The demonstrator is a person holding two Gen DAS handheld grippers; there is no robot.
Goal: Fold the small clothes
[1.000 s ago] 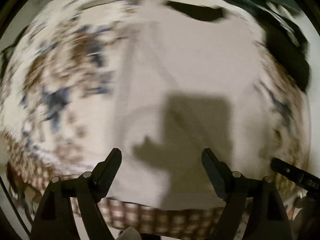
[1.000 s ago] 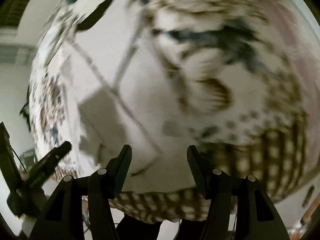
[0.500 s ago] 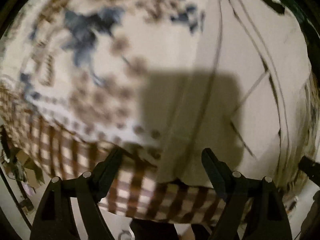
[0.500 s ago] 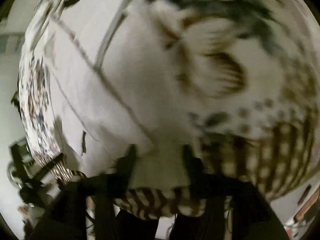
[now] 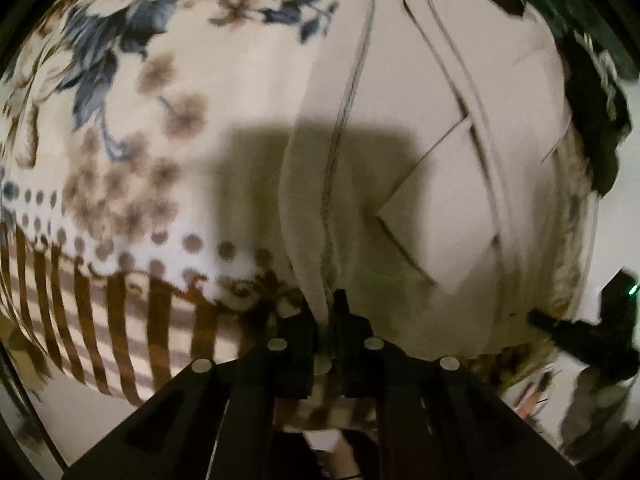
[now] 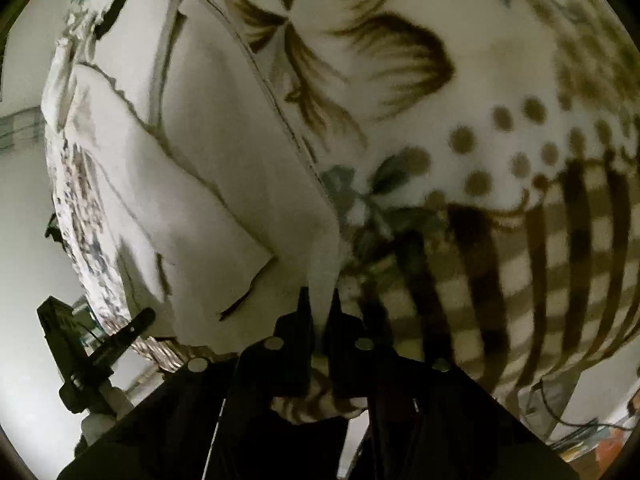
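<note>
Along the near edge of the blanket [image 5: 132, 184], a beige garment [image 5: 404, 92] lies spread flat over the floral, dotted and brown-striped print. L gripper [image 5: 325, 312]: tongs brought together, clamped on the garment's near hem at its left seam side. R gripper [image 6: 318, 308]: tongs together, pinching the garment [image 6: 224, 184] at its near right corner, next to the blanket [image 6: 520, 184] stripe border. R gripper is also visible at the right of the left wrist view, L gripper at the lower left of the right wrist view. Both views slightly blurred.
</note>
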